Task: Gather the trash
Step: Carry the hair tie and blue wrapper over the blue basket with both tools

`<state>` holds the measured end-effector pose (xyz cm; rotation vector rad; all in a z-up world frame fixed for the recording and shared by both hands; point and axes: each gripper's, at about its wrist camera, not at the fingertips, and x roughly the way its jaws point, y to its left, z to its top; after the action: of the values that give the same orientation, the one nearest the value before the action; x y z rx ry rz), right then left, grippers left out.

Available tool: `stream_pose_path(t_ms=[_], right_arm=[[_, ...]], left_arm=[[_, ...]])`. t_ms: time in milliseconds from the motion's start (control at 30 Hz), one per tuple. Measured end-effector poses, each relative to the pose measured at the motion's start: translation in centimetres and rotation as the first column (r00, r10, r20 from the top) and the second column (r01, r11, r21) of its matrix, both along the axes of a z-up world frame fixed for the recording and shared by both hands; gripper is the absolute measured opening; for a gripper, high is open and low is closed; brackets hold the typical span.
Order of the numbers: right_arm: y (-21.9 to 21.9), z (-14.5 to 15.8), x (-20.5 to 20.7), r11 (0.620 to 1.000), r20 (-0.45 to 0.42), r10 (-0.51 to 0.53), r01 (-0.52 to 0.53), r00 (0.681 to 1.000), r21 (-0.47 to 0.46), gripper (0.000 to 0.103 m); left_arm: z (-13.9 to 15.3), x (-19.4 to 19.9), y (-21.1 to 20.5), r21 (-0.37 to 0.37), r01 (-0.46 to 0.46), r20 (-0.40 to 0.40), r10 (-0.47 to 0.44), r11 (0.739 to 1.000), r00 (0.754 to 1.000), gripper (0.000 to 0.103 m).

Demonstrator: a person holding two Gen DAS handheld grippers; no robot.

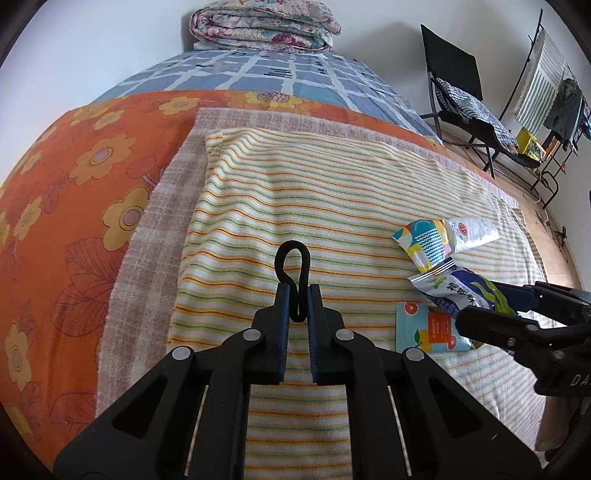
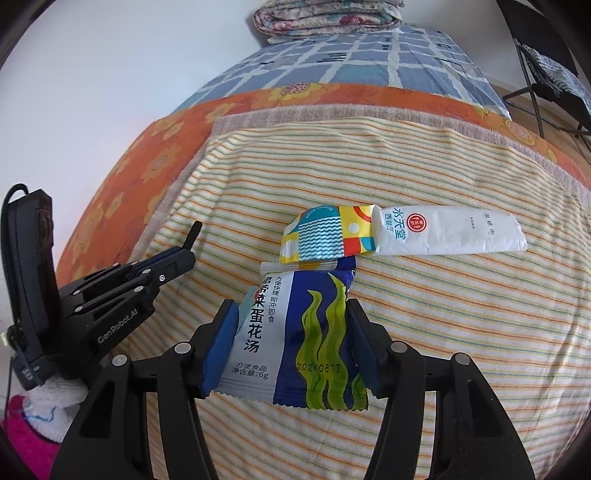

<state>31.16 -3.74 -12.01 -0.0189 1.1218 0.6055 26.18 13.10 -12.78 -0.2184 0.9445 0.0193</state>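
Observation:
My right gripper is shut on a blue and white seaweed soup packet, held just above the striped towel; the packet also shows in the left wrist view. My left gripper is shut on a thin black loop, perhaps a bag handle; what hangs from it is hidden. A colourful patterned wrapper and a white sachet lie on the towel beyond the packet. An orange and light-blue sachet lies flat under the right gripper's fingers.
The towel covers a bed with an orange flowered sheet and a blue checked cover. A folded quilt sits at the head. A black folding chair and a drying rack stand on the floor to the right.

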Motion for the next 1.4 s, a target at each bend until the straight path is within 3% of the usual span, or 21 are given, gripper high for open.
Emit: stream_pose_path(t_ms=[533, 1000, 1400], right_arm=[[-3.5, 4.8, -4.4, 0.998, 0.035, 0.000, -0.003, 0.999, 0.070, 0.057], [-8.5, 9.8, -14.3, 0.993, 0.107, 0.059, -0.070, 0.992, 0.100, 0.057], [-12.6, 10.7, -22.2, 0.987, 0.145, 0.112, -0.127, 0.983, 0.097, 0.057]], left_arm=[[5.4, -5.1, -1.6, 0.039, 0.039, 0.046, -0.041, 0.998, 0.998, 0.007], [10.1, -14.3, -4.6, 0.032, 0.102, 0.085, -0.104, 0.994, 0.991, 0.007], [10.2, -22.0, -8.8, -0.001, 0.189, 0.080, -0.188, 0.982, 0.979, 0.007]])
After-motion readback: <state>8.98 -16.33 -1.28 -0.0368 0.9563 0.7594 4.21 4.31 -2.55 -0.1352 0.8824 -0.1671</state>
